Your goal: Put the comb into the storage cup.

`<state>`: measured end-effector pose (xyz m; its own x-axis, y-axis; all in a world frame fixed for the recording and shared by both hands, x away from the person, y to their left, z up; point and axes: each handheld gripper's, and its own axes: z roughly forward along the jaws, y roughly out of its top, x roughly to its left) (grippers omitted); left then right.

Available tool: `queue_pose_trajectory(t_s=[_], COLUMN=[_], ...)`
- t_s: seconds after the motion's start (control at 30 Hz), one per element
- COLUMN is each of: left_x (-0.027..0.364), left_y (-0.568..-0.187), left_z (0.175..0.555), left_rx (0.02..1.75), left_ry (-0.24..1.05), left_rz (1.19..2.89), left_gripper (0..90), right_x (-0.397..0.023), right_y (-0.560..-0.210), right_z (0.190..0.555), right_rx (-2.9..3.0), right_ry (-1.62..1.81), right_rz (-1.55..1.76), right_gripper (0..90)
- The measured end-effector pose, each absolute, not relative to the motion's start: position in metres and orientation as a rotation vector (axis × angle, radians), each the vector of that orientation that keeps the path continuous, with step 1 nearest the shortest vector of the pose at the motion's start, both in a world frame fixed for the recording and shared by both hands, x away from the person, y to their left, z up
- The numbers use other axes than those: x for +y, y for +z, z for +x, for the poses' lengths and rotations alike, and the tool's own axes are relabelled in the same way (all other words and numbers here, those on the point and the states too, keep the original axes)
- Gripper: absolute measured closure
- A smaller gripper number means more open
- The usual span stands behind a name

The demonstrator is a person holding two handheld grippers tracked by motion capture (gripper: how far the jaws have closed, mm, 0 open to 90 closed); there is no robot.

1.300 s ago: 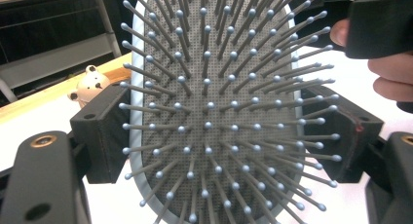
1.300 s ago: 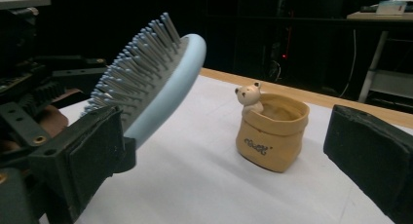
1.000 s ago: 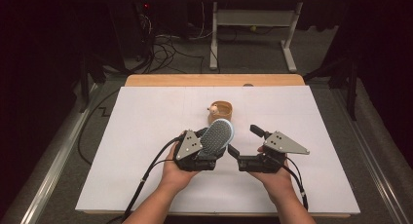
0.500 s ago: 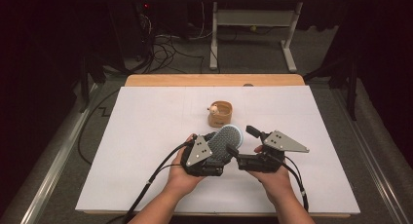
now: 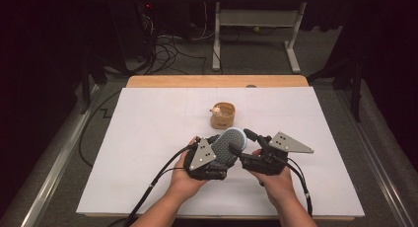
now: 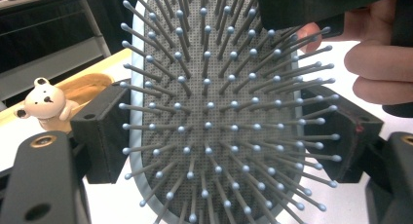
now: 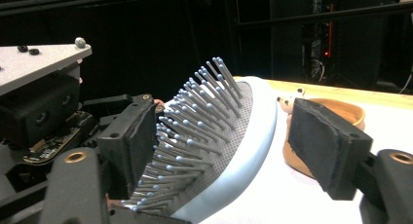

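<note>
Dark room behind, cables and a metal frame on the floor, and up front a wooden table (image 5: 148, 82) under a white sheet (image 5: 148, 138). Low on that sheet, both hands close together near the front edge. Left gripper (image 5: 219, 148) clamped on the blue-grey hairbrush (image 5: 230, 144), jaws pressing the rim of the head from either side, bristles (image 6: 209, 107) straight at its own camera. Brush head lifted off the sheet, tilted, bristle face turned toward the left hand. Right gripper (image 5: 246, 138) coming in from the other side, jaws just closing around the head: one pad (image 7: 134, 146) in among the bristle tips, the other pad (image 7: 331, 146) clear of the smooth back, a gap showing between them. Not gripping, then; jaws half wide, brush between them. Beyond the brush, just past its tip, a small tan cup (image 5: 223, 116) with a little bear figure (image 6: 46, 103) on its rim, standing alone mid-sheet. Right hand's fingers (image 6: 375, 68) in the left gripper view, just behind the bristles.
</note>
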<state>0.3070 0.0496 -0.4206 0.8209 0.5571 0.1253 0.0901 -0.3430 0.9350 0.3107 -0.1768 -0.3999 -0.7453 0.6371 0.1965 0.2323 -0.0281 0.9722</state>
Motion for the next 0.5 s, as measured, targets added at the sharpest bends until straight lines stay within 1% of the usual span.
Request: queue_pose_trajectory(t_s=[0.27, 0.5], left_x=[0.0486, 0.0484], left_y=[-0.4208, -0.4195], left_z=[0.3071, 0.3069], left_rx=[0.488, 0.485], left_ry=[0.516, 0.521], left_rz=[1.884, 1.888], left_gripper=[20.3, 20.3], right_x=[-0.1768, -0.1764], right_y=[-0.4014, -0.4018], right_z=[0.3129, 0.314], right_rx=[1.961, 1.986], right_ry=[1.87, 1.893], right_rz=[0.945, 0.942], right_gripper=[31.9, 37.4])
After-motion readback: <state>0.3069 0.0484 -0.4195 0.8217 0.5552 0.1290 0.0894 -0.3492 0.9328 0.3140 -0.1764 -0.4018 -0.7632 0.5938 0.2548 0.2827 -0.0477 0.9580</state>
